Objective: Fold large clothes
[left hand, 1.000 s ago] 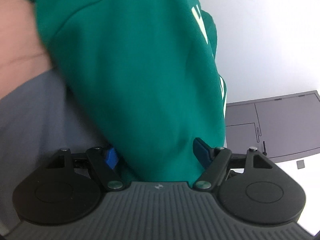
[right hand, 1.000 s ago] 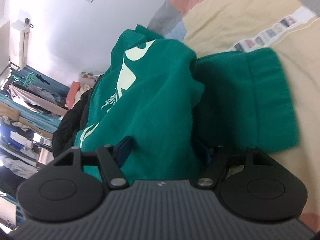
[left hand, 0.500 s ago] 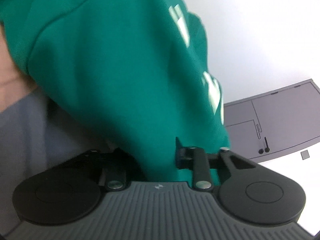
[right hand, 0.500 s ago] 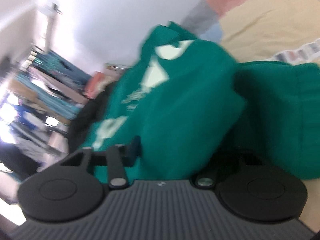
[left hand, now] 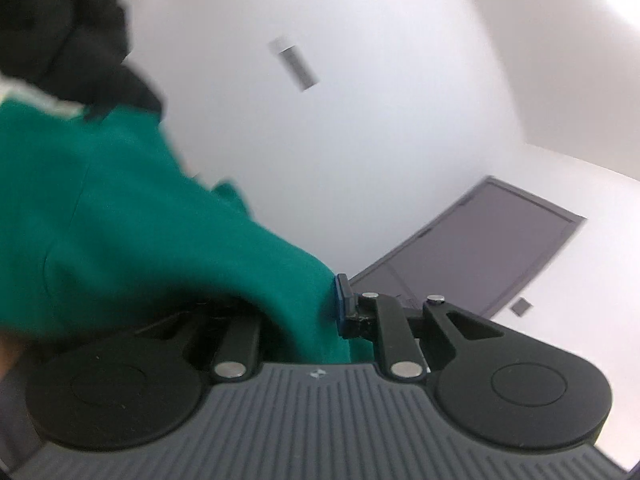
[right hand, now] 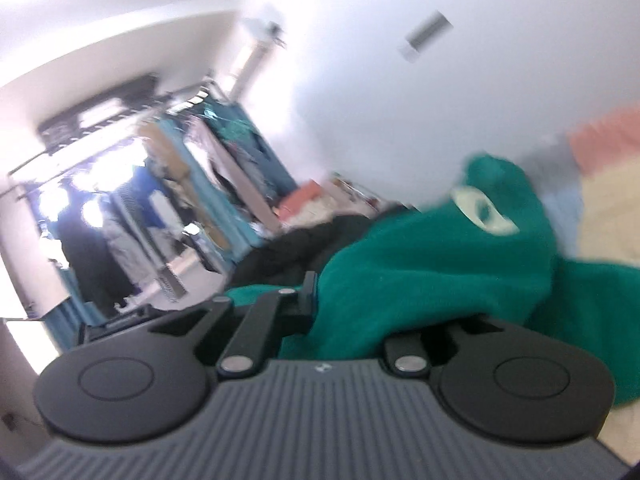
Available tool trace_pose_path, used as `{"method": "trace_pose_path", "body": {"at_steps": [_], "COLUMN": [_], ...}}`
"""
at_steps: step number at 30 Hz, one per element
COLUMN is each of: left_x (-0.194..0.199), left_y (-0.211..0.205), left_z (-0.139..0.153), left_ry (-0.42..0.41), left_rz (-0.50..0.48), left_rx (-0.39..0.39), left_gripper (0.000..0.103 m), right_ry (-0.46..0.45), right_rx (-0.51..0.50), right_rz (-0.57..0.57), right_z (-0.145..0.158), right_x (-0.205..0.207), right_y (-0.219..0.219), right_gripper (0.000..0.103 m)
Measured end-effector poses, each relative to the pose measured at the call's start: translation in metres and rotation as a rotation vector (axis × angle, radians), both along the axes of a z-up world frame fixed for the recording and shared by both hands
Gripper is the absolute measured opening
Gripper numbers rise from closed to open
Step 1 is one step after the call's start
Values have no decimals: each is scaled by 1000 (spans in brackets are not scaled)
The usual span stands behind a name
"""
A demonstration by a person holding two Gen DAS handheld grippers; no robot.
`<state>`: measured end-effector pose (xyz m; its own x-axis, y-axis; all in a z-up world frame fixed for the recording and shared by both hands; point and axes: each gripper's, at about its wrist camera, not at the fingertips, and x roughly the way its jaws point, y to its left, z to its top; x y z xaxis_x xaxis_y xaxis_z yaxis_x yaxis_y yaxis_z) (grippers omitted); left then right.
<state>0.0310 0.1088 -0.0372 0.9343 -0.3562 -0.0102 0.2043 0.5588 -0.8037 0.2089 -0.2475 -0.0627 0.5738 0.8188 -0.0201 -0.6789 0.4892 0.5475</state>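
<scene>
Gripping green fabric in both grippers: left gripper point(left hand: 304, 312) clamped on a bunched fold of the green sweatshirt point(left hand: 132, 232), jaws just drawn together with the cloth pinched between them; right gripper point(right hand: 348, 308) likewise, jaws just closed onto the same garment point(right hand: 432, 276), right fingertip buried under cloth. Beyond the jaws, rest of the sweatshirt draped down toward the bed point(right hand: 608, 216), pale print showing on its far fold, black clothing point(right hand: 304, 248) heaped just behind, clothes rack point(right hand: 168, 184) far left. Judged step: lifting the garment clear to open it out. Next, probably: spreading both grips apart, shaking it flat, laying it down squarely on the bed before folding.
</scene>
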Motion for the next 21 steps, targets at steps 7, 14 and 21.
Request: {"method": "trace_pose_path", "body": {"at_steps": [7, 14, 21], "left_x": [-34, -35, -35], "left_y": [8, 19, 15], "left_z": [78, 218, 351], "left_ry": [-115, -241, -347], "left_rz": [-16, -15, -1], "left_rx": [79, 193, 299], "left_gripper": [19, 19, 20], "right_ry": [-126, -285, -403], "right_rx": [5, 12, 64], "right_rz": [-36, -58, -78], "right_z": [89, 218, 333], "right_x": [-22, -43, -52], "right_y": [5, 19, 25], "right_gripper": [13, 13, 13]}}
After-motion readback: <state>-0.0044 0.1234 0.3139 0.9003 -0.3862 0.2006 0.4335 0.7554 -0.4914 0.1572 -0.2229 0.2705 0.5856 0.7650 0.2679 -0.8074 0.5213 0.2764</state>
